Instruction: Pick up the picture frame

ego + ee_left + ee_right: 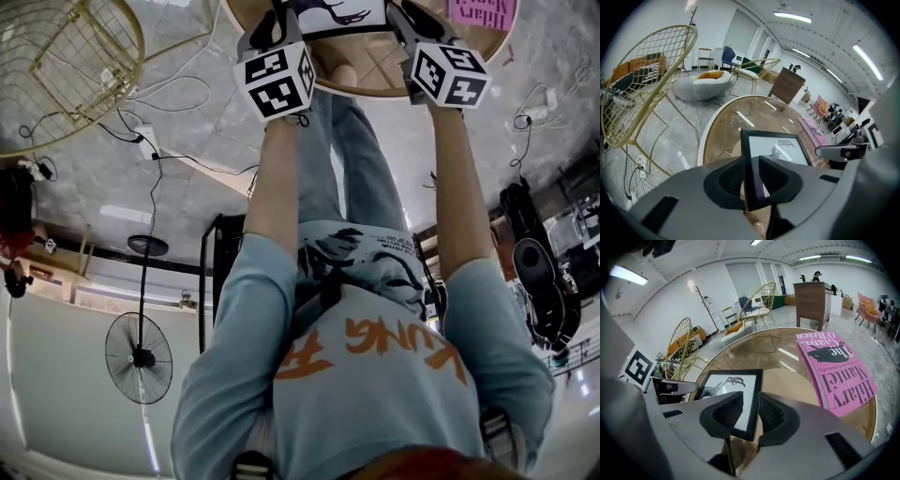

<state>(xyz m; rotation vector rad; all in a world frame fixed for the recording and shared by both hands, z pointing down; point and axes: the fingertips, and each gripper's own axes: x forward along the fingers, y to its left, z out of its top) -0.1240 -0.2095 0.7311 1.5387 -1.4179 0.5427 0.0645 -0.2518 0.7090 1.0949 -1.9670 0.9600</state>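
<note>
The black picture frame point(729, 390), holding a white print with a dark animal figure, lies on the round glass-topped table point(792, 380). My right gripper point(751, 416) is open, and the frame's right edge runs between its jaws with a thin gap beside the pad. My left gripper point(751, 176) is shut on the picture frame point(773, 147) at its left edge. In the head view both grippers, left point(281, 19) and right point(403, 19), reach onto the table point(375, 75) at either side of the frame point(337, 11).
A pink book point(839, 366) lies on the table to the right of the frame. Gold wire chairs point(647, 79) stand beside the table, cables point(159, 103) trail over the marble floor, and a wooden cabinet point(811, 298) stands beyond.
</note>
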